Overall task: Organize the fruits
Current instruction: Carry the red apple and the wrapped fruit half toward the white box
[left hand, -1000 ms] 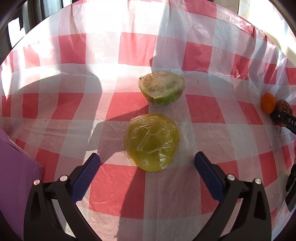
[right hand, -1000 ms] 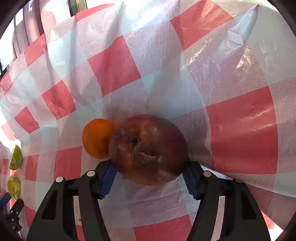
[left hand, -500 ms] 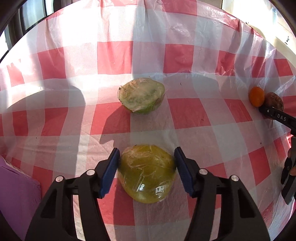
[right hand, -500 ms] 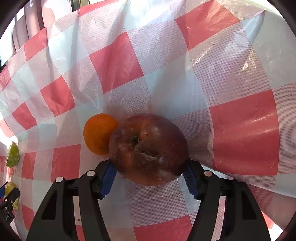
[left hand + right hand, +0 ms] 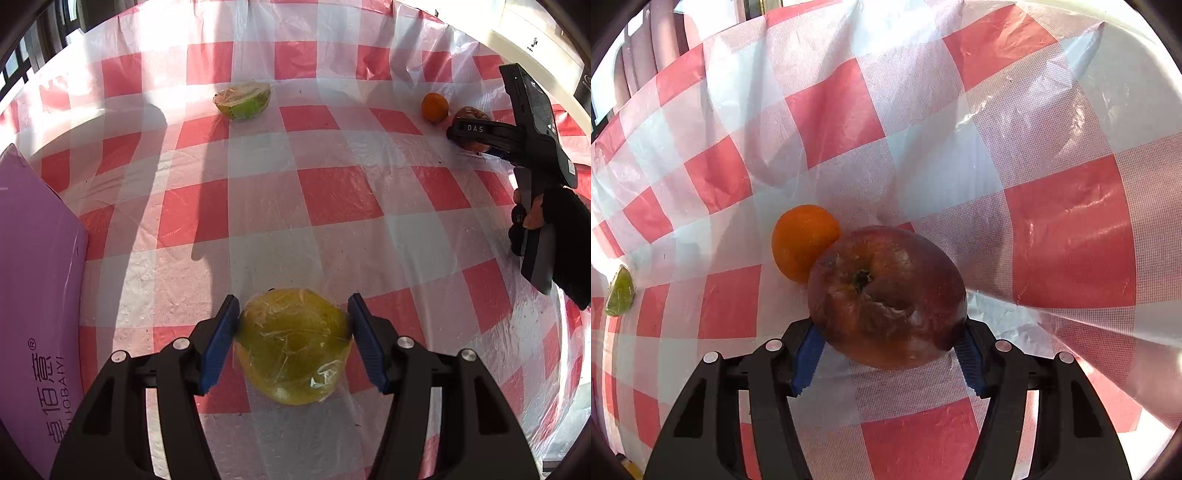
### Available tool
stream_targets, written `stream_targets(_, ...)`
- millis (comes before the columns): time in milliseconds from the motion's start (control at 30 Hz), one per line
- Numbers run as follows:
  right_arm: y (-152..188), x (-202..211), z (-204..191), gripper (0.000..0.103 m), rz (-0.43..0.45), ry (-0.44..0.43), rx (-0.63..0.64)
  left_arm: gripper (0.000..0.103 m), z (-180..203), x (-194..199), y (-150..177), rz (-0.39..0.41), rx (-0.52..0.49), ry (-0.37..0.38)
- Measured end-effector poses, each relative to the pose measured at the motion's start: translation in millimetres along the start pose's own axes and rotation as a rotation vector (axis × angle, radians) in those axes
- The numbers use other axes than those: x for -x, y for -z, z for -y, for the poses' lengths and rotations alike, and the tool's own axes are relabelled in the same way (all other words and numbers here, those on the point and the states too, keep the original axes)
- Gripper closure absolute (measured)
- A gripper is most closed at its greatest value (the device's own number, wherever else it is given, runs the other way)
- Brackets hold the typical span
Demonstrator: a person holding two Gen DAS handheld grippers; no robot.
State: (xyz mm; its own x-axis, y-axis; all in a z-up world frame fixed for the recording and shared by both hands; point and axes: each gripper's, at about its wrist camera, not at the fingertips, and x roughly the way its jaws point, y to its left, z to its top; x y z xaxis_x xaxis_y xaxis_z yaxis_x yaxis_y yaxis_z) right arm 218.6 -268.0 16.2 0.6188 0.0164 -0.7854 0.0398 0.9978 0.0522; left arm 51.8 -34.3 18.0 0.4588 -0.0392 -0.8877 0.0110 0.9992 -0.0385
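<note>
Cling-wrapped yellow fruit half (image 5: pixel 293 345) pinched in your left gripper (image 5: pixel 293 341); bruised red apple (image 5: pixel 886 297) clamped in your right gripper (image 5: pixel 886 352).

Film is slick, so the half could slide out on lift. Apple sits only at the pad tips, touching the orange (image 5: pixel 803 242) at 10 o'clock; moving it may roll that. Green half (image 5: pixel 242 100) lies at 12, well apart.

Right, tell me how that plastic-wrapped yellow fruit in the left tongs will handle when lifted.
The wrapped yellow fruit is probably slippery: glossy film covers it, and the left tongs touch only its sides. The loose, wrinkled wrap may shift under the pads. It looks rounded, so it could roll on the checkered tablecloth if released.
</note>
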Motion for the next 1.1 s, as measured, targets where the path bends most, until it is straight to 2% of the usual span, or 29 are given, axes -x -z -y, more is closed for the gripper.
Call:
stream_targets(167, 55, 40, -6, 0.042, -0.027, -0.041, -0.023, 0.042, -15, 12, 23, -0.027, -0.009, 0.009)
stream_targets(300, 104, 76, -19, 0.042, -0.061, -0.059, 0.007, 0.042, -26, 20, 36, -0.037, -0.003, 0.016)
stream_targets(500, 155, 118, -48, 0.042, -0.130, -0.124, 0.070, 0.042, -33, 33, 49, -0.043, -0.016, 0.026)
stream_targets(800, 203, 160, -64, 0.042, -0.194, -0.161, 0.067, 0.042, -32, 55, 62, -0.056, -0.083, 0.076)
stream_targets(1100, 211, 182, -75, 0.042, -0.185, -0.154, 0.045, 0.042, -19, 81, 52, -0.017, -0.211, 0.154)
